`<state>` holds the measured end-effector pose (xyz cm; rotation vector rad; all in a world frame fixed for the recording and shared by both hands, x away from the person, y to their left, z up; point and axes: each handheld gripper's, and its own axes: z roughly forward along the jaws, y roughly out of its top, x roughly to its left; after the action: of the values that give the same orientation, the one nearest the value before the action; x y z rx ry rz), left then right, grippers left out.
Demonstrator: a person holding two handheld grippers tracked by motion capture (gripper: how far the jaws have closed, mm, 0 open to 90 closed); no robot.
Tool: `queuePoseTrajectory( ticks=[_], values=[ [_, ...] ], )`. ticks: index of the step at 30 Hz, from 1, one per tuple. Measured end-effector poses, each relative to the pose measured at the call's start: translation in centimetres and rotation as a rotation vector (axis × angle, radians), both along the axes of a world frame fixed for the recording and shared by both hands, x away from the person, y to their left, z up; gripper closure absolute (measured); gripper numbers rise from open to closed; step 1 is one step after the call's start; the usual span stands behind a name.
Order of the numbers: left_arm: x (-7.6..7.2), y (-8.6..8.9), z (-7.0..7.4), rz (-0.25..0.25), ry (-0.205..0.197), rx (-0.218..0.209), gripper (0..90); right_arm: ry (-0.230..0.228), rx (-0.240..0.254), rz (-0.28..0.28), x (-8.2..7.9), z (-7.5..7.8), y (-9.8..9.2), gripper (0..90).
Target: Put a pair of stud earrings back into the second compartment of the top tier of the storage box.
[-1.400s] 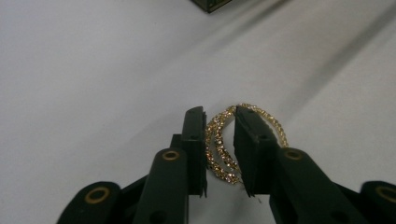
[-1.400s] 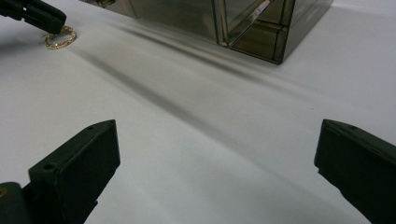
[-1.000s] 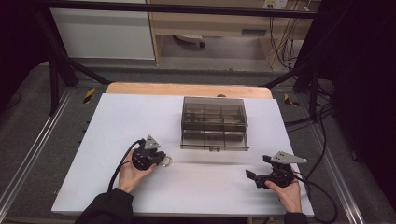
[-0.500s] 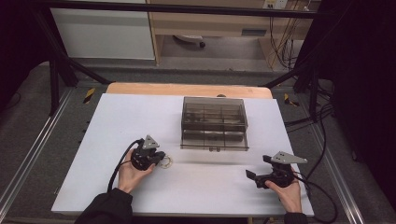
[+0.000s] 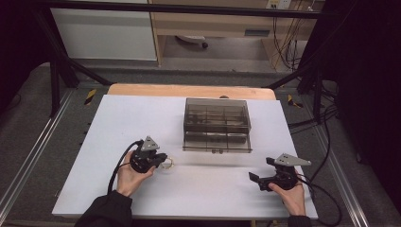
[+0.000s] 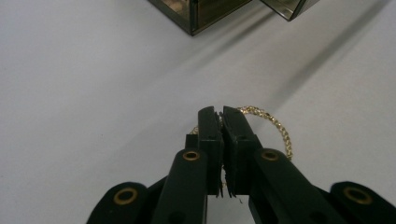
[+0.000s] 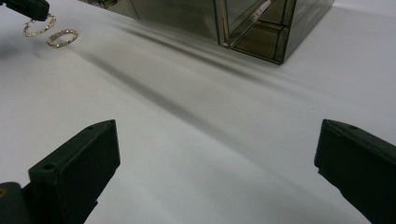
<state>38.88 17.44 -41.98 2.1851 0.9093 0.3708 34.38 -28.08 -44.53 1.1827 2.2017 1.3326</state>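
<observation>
While the right gripper (image 5: 259, 180) rests near the table's (image 5: 94, 142) front right corner with jaws wide, the left gripper (image 6: 222, 122) pinches a gold hoop (image 6: 275, 130) left of centre. Light, thin and slippery, it probably wants a rim grip. The right gripper view reveals a second hoop (image 7: 62, 37) before the smoked box (image 5: 216, 125).

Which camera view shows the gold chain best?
The left gripper view: the gold chain curves out close beside the shut left tool. The right gripper view shows it small and distant; the high view shows a faint loop.
</observation>
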Motion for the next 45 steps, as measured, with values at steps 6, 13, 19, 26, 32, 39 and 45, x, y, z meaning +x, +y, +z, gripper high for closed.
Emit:
queuePoseTrajectory(
  ticks=[6, 13, 19, 26, 32, 39, 45],
  values=[
    [-0.4, 0.5, 1.0, 0.000, -0.003, -0.018, 86.1, 0.002, 0.000, 0.000, 0.0, 0.0, 0.0, 0.8],
    [-1.0, 0.9, 2.2, -0.005, -0.007, -0.030, 86.1, 0.002, -0.002, 0.000, 0.0, 0.0, 0.0, 0.8],
    [-1.3, 0.9, 3.4, -0.018, -0.012, -0.041, 86.1, 0.003, -0.002, 0.001, 0.0, 0.0, 0.0, 0.8],
    [-1.2, -0.1, 4.9, -0.039, -0.034, -0.042, 86.2, 0.004, -0.005, 0.002, 0.0, 0.0, 0.0, 0.8],
    [-0.8, -1.4, 6.2, -0.060, -0.047, -0.044, 86.1, 0.008, -0.002, 0.002, 0.0, 0.0, 0.1, 0.7],
    [-0.5, -3.4, 7.5, -0.090, -0.063, -0.045, 86.1, 0.007, -0.006, 0.002, 0.0, 0.0, 0.1, 0.8],
    [0.0, -5.0, 8.1, -0.108, -0.067, -0.042, 86.1, 0.005, -0.007, 0.003, 0.0, 0.0, 0.1, 0.8]
  ],
)
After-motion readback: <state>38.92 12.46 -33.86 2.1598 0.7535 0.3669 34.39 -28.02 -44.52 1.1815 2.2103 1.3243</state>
